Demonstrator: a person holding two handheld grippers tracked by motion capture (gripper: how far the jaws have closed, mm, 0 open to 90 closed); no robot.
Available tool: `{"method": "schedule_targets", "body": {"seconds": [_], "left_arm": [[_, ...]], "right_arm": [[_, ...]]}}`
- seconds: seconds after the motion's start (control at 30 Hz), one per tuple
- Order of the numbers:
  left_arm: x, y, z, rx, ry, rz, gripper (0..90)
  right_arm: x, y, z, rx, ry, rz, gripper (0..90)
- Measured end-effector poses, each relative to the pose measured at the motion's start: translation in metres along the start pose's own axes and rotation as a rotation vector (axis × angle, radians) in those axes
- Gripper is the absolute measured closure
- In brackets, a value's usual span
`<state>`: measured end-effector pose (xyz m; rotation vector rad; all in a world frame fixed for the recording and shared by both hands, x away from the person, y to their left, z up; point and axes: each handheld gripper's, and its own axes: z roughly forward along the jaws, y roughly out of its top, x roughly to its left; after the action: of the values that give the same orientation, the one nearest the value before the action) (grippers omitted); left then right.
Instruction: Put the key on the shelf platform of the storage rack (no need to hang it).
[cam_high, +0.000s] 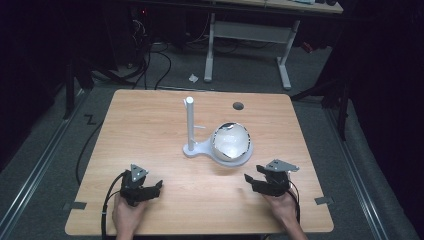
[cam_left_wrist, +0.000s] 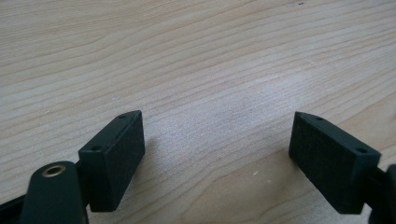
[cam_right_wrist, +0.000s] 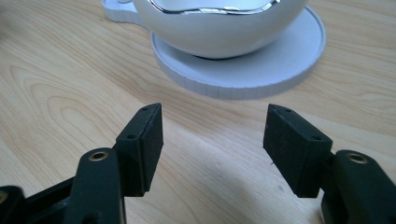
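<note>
Here, my wooden bench (cam_high: 150, 130) carries a white stand (cam_high: 197, 148) with an upright post (cam_high: 190, 122) and a round base plate; a white bowl (cam_high: 231, 141) with a shiny rim sits on that plate, right of the post. I read no writing or brand anywhere. My right claw (cam_high: 256, 181) sits just before the bowl, wide open and empty. My left claw (cam_high: 152, 189) rests near the front edge, likewise spread, gripping nothing.

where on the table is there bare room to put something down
Bare wood spans the table left of the white stand, and the near strip between the left gripper and right gripper. It is crowded mid-right, around the bowl.
</note>
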<state>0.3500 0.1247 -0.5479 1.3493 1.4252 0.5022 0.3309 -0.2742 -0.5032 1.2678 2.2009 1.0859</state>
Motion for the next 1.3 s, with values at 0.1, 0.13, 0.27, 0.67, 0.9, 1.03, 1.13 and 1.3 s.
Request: {"method": "schedule_targets", "body": {"seconds": [0.1,0.13,0.27,0.67,0.9,1.03,1.13,1.3], "left_arm": [[0.000,0.000,0.000,0.000,0.000,0.000,18.8],[0.000,0.000,0.000,0.000,0.000,0.000,18.8],[0.000,0.000,0.000,0.000,0.000,0.000,18.8],[0.000,0.000,0.000,0.000,-0.001,-0.001,18.9],[0.000,0.000,-0.001,0.000,-0.001,-0.004,19.1],[0.000,0.000,-0.001,0.000,-0.002,-0.004,19.1],[0.000,0.000,-0.001,-0.001,-0.002,-0.004,19.1],[0.000,0.000,-0.001,-0.001,-0.001,-0.005,19.1]], "right_arm": [[-0.003,-0.002,-0.002,0.017,-0.018,0.005,41.2],[-0.004,-0.002,-0.004,0.018,-0.022,0.009,41.3],[-0.009,-0.003,-0.009,0.008,-0.048,0.016,41.1],[-0.029,-0.010,-0.033,-0.036,-0.110,0.071,39.4],[-0.045,-0.027,-0.046,-0.047,-0.140,0.142,39.7],[-0.054,-0.034,-0.050,-0.037,-0.159,0.172,39.5],[-0.056,-0.034,-0.049,-0.015,-0.172,0.175,39.6],[-0.060,-0.037,-0.044,0.020,-0.198,0.186,39.6]]}}
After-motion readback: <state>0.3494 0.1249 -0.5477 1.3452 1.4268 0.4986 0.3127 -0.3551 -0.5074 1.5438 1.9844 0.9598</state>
